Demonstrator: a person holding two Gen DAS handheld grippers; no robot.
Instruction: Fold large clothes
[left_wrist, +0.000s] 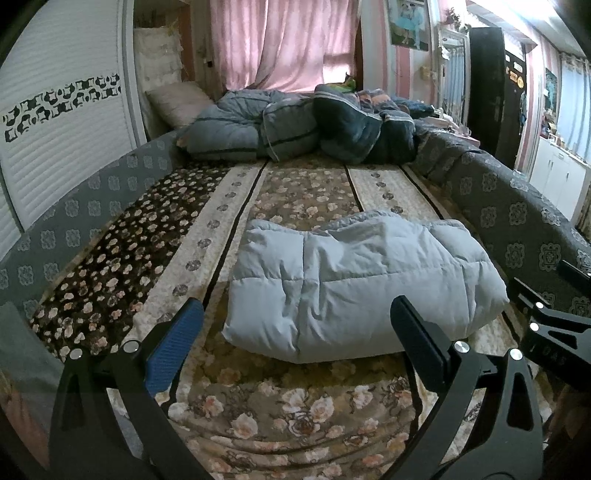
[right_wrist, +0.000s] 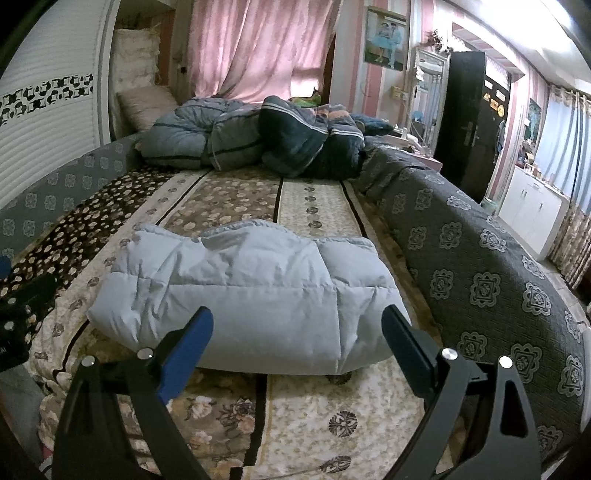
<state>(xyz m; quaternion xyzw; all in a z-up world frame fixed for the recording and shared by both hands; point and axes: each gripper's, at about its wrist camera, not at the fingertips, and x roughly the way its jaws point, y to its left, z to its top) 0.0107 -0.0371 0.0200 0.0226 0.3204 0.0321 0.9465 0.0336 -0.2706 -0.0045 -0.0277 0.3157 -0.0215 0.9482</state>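
A pale blue padded jacket (left_wrist: 354, 284) lies folded into a thick bundle on the flowered bedspread (left_wrist: 280, 413). It also shows in the right wrist view (right_wrist: 251, 295). My left gripper (left_wrist: 295, 332) is open and empty, held just short of the bundle's near edge, with its fingers level with the bundle's left part. My right gripper (right_wrist: 297, 343) is open and empty, also just in front of the bundle's near edge. The right gripper's body shows at the right edge of the left wrist view (left_wrist: 554, 325).
A heap of grey and dark blue quilts (left_wrist: 295, 125) and a pillow (left_wrist: 177, 99) lie at the bed's far end. A grey patterned cover (right_wrist: 480, 266) drapes the bed's right side. A white wardrobe (left_wrist: 55, 140) stands left, pink curtains (left_wrist: 280, 44) behind.
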